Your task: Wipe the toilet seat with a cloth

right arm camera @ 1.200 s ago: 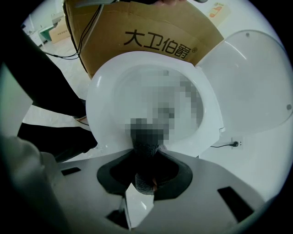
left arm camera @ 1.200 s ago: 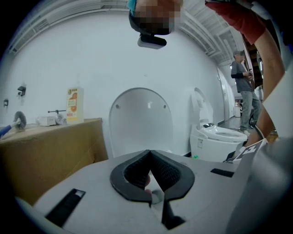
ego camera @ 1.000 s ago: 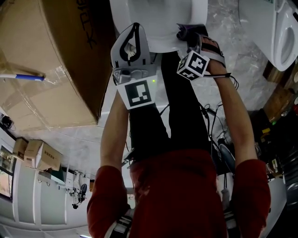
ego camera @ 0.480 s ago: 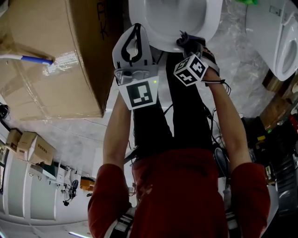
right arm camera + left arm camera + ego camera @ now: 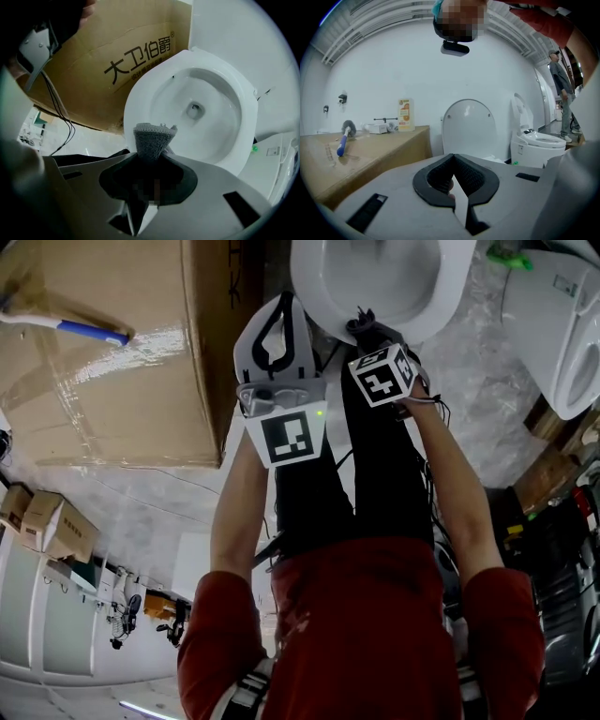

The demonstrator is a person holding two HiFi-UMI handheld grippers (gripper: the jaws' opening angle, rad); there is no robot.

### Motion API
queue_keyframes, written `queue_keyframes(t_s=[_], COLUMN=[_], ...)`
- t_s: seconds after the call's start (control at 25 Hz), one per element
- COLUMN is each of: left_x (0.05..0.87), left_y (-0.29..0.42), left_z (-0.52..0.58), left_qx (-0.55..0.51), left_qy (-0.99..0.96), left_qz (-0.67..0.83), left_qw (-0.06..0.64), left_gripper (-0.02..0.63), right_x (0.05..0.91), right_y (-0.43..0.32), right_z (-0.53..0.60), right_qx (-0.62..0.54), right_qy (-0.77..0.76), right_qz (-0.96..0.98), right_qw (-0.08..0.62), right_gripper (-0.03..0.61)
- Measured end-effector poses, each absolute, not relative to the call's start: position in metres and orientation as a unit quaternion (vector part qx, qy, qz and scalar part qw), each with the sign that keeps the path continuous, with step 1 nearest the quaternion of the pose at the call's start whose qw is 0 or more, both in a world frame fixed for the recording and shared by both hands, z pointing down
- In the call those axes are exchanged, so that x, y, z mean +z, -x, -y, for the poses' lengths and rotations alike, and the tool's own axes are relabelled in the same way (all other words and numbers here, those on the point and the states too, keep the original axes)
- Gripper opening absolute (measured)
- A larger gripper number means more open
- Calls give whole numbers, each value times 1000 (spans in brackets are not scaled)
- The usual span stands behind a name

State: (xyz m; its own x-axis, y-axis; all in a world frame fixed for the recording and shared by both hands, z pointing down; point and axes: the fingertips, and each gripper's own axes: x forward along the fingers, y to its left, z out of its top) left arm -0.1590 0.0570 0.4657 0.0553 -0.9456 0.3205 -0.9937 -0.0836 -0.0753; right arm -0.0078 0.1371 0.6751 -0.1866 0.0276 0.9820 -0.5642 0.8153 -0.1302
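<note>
My right hand-held gripper (image 5: 152, 157) is clenched on the cloth (image 5: 153, 139) — a grey, knitted-looking wad pinched between the two jaws, its free end fanning out past the tips. This hand-held gripper points steeply down at the toilet (image 5: 140, 96), whose white rim and open bowl fill the right gripper view. The cloth's end lies over the near edge of that rim in the picture; whether it actually touches the rim I cannot tell. From the head view the right hand-held gripper (image 5: 367, 322) sits at the near edge of the toilet (image 5: 448, 298), with the dark cloth (image 5: 361, 324) poking out beyond its marker cube.

My left hand-held gripper (image 5: 453, 158) is clenched with nothing gripped: the jaws meet at their tips. It points roughly level across the room, towards the toilet's raised lid (image 5: 468, 125) against the white wall. In the head view the left hand-held gripper (image 5: 278, 301) hangs just beside the right one, at the left of the bowl.

A large cardboard box (image 5: 112, 371) stands beside the toilet, and a brush (image 5: 86, 330) with a blue handle lies on top of it. A second toilet (image 5: 555, 329) stands off to the right.
</note>
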Motion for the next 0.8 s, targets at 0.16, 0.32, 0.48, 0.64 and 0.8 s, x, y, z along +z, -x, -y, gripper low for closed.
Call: queue_keyframes(t_s=[0.16,0.32,0.48,0.64,0.8], left_x=[463,459,456,456,452], left_y=[168,175,182,188,194], left_z=[-61,-62,-64,-63,-63], left_qx=[148,143,135,143,137], left_qy=[-720,-715,-710,-713,-711], left_qz=[674,680,686,682,686], left_qw=[79,77,79,74,73], left_gripper=[12,12,12,12,12], right_x=[674,672,672,672,672], right_y=[32,55,74,87,104], right_z=[-138,-137,-133,-125,-112], right_qx=[270,269,256,237,226], right_qy=[-181,-170,-153,-133,-126], right_qz=[738,746,755,766,776], right_qw=[592,585,583,583,575], right_gripper=[86,86,86,86,86])
